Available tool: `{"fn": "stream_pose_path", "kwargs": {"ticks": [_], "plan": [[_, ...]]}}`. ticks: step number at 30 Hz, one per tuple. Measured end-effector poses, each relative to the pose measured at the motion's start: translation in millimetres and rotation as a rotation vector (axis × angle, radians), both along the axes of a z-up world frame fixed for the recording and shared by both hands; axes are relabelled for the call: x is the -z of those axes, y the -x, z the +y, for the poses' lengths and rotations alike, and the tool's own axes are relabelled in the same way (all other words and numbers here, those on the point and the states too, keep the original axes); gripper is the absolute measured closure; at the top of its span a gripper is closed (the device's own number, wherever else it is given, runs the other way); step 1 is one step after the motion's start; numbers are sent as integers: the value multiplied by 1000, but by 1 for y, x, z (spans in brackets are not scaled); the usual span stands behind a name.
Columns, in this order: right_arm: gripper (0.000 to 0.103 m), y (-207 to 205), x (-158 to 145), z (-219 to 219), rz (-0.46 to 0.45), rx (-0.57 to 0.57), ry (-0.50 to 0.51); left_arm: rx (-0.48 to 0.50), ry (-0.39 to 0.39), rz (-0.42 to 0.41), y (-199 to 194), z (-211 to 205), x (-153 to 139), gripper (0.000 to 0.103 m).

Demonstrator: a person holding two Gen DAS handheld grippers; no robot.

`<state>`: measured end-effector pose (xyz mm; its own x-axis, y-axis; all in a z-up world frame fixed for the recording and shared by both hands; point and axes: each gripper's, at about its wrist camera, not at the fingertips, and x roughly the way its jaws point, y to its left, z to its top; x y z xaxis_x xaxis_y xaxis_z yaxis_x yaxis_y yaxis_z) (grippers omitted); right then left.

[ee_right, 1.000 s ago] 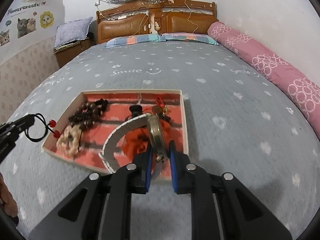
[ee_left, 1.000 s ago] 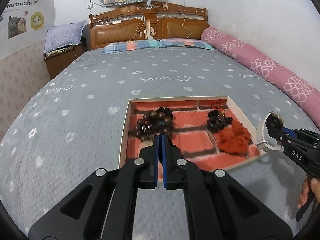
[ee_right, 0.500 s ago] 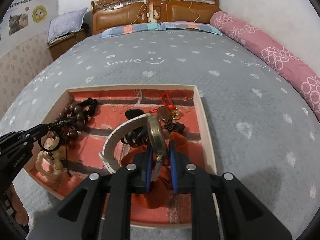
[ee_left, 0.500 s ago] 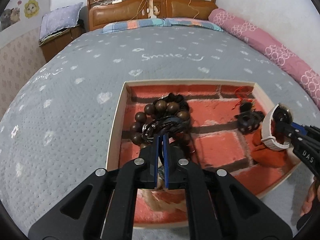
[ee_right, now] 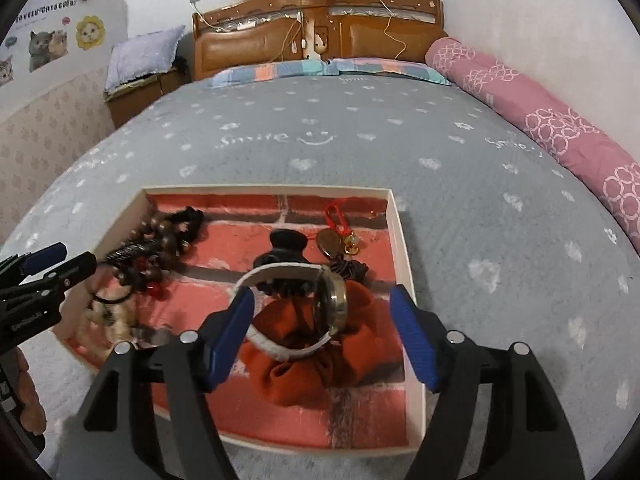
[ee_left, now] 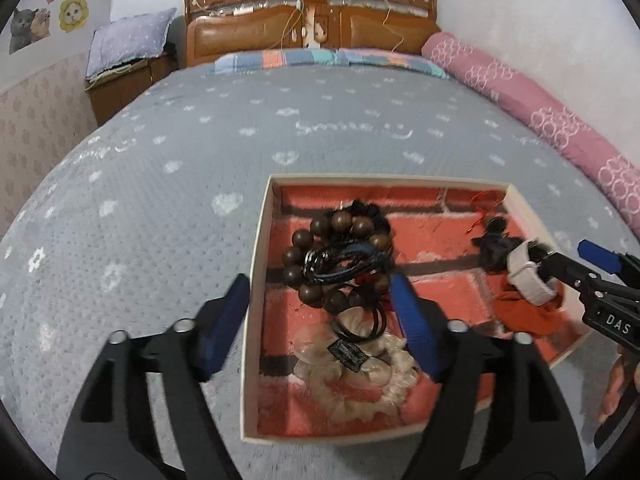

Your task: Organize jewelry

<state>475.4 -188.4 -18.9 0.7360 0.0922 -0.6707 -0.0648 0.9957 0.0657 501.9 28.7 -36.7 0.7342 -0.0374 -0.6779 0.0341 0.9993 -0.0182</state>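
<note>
Grey bedspread (ee_right: 460,200), shallow tray (ee_right: 402,248) on it. Left gripper (ee_left: 320,320) jaws just opened wide over the wooden bead bracelet (ee_left: 320,232) at tray's left, nothing pinched. Right gripper (ee_right: 322,326) jaws just spread too; watch (ee_right: 332,300) rests between them on the orange scrunchie (ee_right: 320,372), near right.

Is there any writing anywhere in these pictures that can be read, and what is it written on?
"DAS" on the right gripper, on its black body.
"Smile" with a smiley face, stitched in white on the grey bedspread.
"LOVELY CATS" seems to head the cat sticker poster on the wall; the rest is too small to read.
The black tag on the cream scrunchie carries print too blurred to read.
The lettering on the left gripper is too blurred to read.
</note>
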Motion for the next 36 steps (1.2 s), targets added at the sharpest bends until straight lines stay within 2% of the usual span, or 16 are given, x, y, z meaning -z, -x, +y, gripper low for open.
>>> {"fn": "stream_pose_path", "kwargs": {"ticks": [4, 9, 12, 22, 30, 36], "plan": [[16, 24, -13, -6, -47, 2, -5, 18, 9, -63, 34, 3, -23, 6], [11, 65, -20, -7, -83, -9, -7, 22, 10, -75, 78, 8, -33, 5], [6, 89, -24, -5, -119, -6, 14, 15, -19, -103, 105, 8, -37, 5], [5, 174, -25, -1, -205, -31, 54, -27, -63, -235, 212, -6, -45, 5], [5, 235, -14, -19, -214, -8, 4, -31, -2, -215, 280, -11, -30, 5], [4, 276, -9, -25, -225, 15, -11, -53, -12, -247, 320, -22, -22, 5]]}}
